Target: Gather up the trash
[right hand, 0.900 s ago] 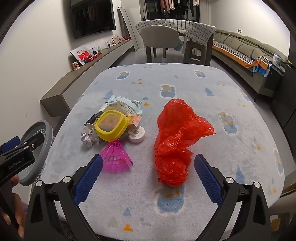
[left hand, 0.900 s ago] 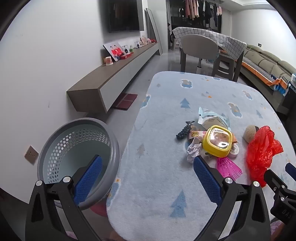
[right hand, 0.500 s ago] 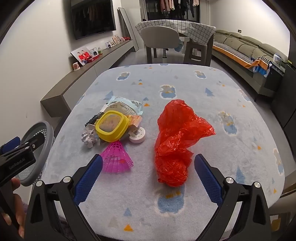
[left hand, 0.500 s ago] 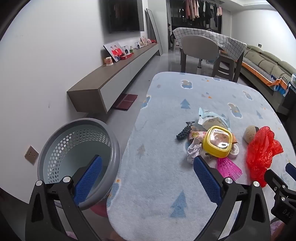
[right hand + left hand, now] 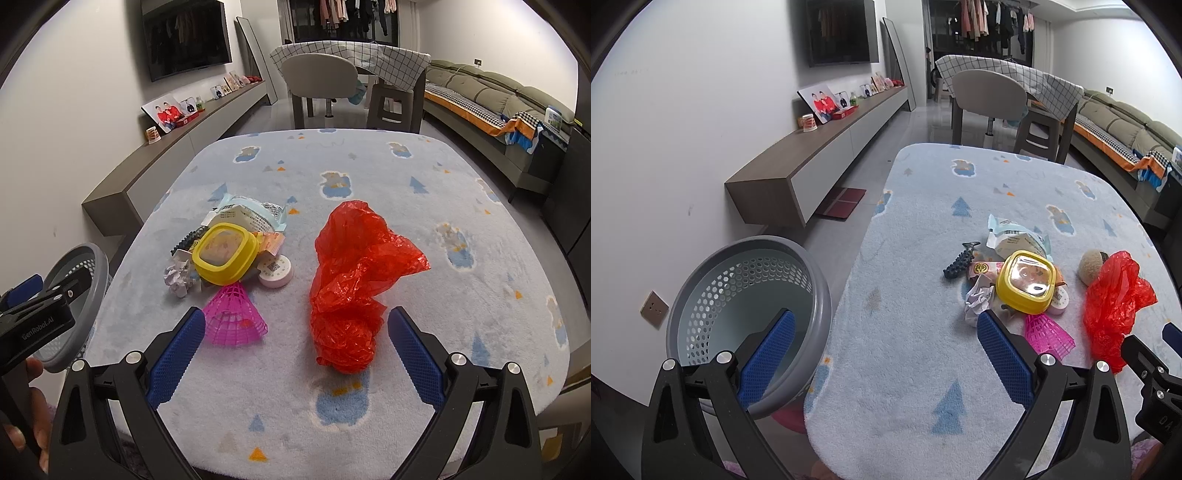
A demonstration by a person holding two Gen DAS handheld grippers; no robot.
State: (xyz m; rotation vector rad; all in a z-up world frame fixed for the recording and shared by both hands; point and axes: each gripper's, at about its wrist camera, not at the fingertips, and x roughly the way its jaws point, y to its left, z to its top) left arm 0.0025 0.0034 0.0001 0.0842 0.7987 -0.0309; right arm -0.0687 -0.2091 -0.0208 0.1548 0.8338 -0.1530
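Observation:
A crumpled red plastic bag (image 5: pixel 351 280) lies on the pale blue table cover (image 5: pixel 332 166), just ahead of my open, empty right gripper (image 5: pixel 295 343). Left of it is a trash pile: a yellow square lid (image 5: pixel 225 253), a pink shuttlecock (image 5: pixel 234 314), crumpled paper (image 5: pixel 179 278), a white round cap (image 5: pixel 276 271) and a wrapper (image 5: pixel 247 212). In the left wrist view the same pile (image 5: pixel 1025 280) and the red bag (image 5: pixel 1115 299) lie to the right. My left gripper (image 5: pixel 882 350) is open and empty over the table's left edge, beside the grey perforated bin (image 5: pixel 746 295).
A black comb-like piece (image 5: pixel 960 262) and a beige fuzzy ball (image 5: pixel 1089 262) lie by the pile. A low wall cabinet (image 5: pixel 820 158) runs along the left. A chair (image 5: pixel 317 81) and a sofa (image 5: pixel 480 96) stand beyond the table.
Both grippers have edged slightly forward toward the table; the trash and bin have not moved.

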